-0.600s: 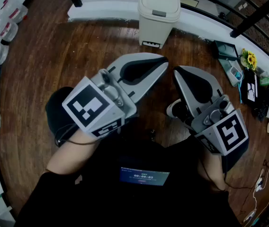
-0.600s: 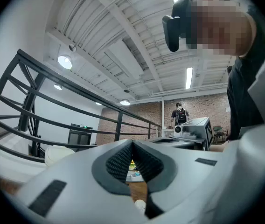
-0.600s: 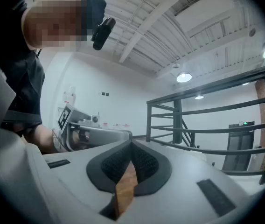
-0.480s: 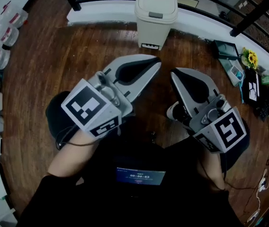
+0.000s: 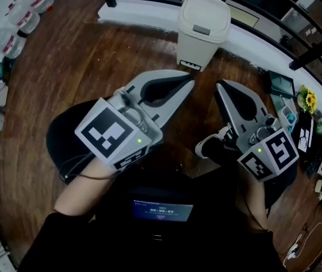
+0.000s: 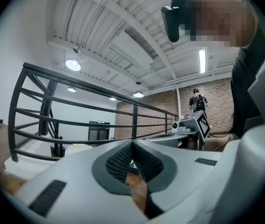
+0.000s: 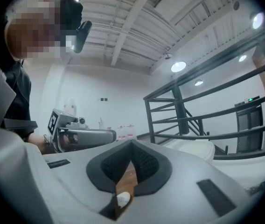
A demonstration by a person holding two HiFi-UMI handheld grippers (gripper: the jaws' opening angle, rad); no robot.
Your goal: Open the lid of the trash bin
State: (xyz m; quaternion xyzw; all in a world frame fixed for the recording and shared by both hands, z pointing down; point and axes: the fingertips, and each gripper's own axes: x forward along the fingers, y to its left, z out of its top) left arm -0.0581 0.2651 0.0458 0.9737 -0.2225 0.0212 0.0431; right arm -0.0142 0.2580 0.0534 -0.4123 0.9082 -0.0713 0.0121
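Observation:
A cream trash bin with its lid down stands on the wooden floor against a white ledge, at the top of the head view. My left gripper is held low in front of me, shut and empty, its tip pointing up-right toward the bin and well short of it. Beside it my right gripper is also shut and empty, pointing up toward the bin. In the left gripper view the jaws meet at their tip. The right gripper view shows the same, with a cream rounded top, probably the bin, beyond.
A black metal railing runs along the white ledge behind the bin. Plastic containers sit at the upper left. Small clutter with yellow flowers lies at the right. The person's shoe shows under the right gripper.
The head camera has shifted, so the bin now sits further right in view. Both grippers stay shut and held much as before, the right one a little further right.

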